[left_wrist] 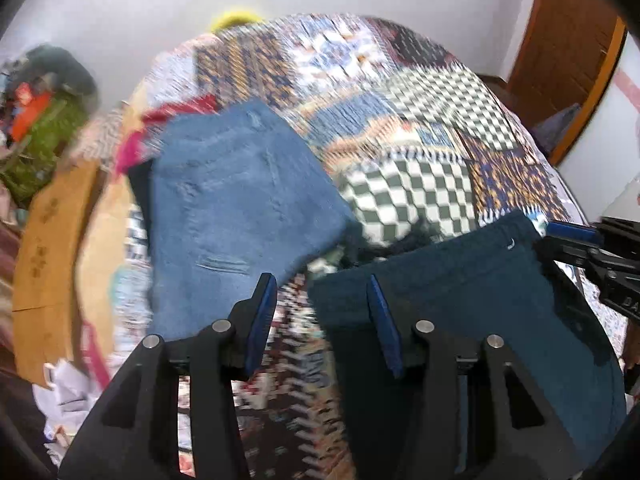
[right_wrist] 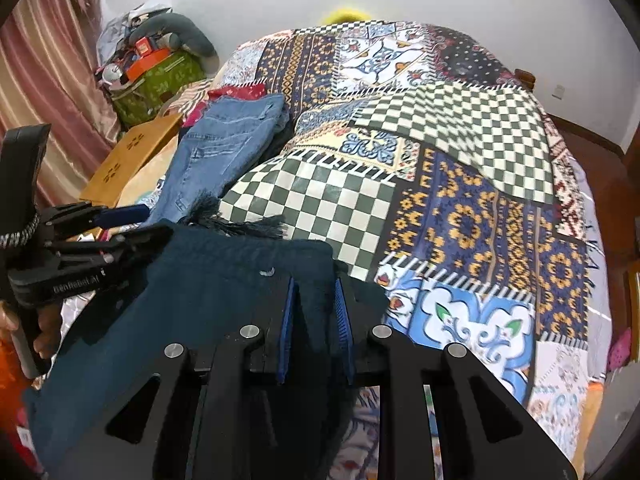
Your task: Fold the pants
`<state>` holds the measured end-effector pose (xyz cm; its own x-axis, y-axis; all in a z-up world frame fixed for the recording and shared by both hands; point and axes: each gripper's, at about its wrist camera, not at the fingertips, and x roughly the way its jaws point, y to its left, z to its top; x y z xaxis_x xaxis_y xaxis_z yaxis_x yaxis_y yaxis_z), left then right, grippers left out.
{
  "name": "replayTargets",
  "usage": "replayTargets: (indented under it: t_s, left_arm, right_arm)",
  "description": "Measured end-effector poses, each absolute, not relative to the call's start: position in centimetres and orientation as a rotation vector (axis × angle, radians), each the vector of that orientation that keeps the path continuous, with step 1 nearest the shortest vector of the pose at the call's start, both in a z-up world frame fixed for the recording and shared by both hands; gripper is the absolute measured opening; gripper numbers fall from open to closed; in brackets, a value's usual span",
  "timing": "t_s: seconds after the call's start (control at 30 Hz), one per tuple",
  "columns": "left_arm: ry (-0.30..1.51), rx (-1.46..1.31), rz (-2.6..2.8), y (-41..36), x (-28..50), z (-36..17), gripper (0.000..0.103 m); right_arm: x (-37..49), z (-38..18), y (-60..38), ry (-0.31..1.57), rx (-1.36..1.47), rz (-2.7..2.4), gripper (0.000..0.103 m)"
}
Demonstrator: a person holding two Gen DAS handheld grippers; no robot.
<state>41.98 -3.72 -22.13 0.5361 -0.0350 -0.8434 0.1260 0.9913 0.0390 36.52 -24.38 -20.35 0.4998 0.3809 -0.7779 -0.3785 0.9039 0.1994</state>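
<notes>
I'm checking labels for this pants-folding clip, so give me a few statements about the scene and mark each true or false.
1. The left hand-held gripper is clamped on the light blue jeans. False: its jaws stand open with no cloth between them.
2. The right hand-held gripper has dark teal fabric between its fingers. True: it grips the dark teal pants.
3. The light blue jeans lie to the left of the dark teal pants. True.
4. The bed is covered by a plain white sheet. False: a patchwork quilt with checks and patterned squares covers it.
5. A green bag sits beyond the jeans, near the curtain. True.
</notes>
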Motion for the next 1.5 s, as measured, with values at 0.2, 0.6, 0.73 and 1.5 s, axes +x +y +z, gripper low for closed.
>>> replayTargets:
  t_s: [0.2, 0.6, 0.73, 1.5]
  left_arm:
    - [0.926, 0.093, -0.114, -2.9, 38.9, -18.4, 0.051]
    - [1.024, 0.050, -0.200, -3.5, 33.9, -18.7, 0.090]
    - [1.114, 0.039, -0.222, -3.9, 34.0, -21.0, 0.090]
    - [1.379, -0.176, -0.451, -5.8, 39.2, -27.0, 0.094]
  right_arm:
    - [33.2, -17.8, -25.2, 0.878, -0.092, 0.420, 0.028]
    - [27.3, -16.7, -25.7, 0.838, -0.034, 0.405, 0.097]
    - [27.3, -19.3, -25.8, 0.933, -0.029, 0.416, 0.097]
    - [31.1, -25.6, -24.8, 1.212, 0.284, 0.645, 0.075]
